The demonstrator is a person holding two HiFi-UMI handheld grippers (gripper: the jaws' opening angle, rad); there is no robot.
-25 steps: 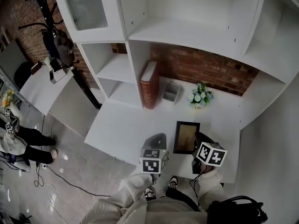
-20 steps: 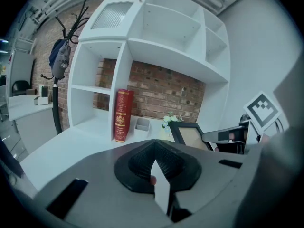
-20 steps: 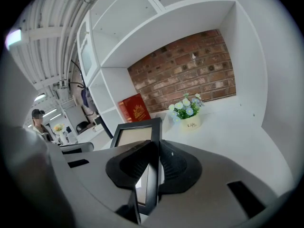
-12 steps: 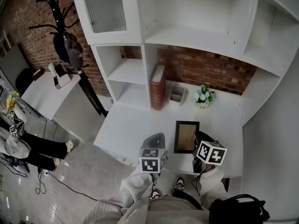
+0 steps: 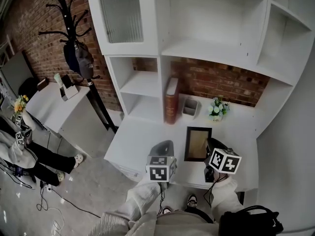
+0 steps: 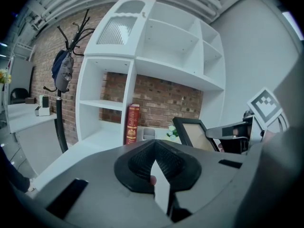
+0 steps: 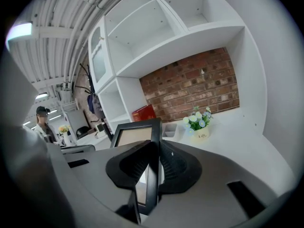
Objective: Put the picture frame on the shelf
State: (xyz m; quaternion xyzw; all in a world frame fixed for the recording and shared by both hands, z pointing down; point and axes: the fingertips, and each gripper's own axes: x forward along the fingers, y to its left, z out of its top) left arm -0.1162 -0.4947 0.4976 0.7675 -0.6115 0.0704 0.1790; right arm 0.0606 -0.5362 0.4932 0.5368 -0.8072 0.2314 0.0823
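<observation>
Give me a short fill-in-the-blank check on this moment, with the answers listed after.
1. The right gripper is shut on the black-rimmed ____.
2. The tall red book stands ____ on the white desk.
3. The pot of white flowers stands in front of a red ____ wall.
Missing words: picture frame; upright; brick.
</observation>
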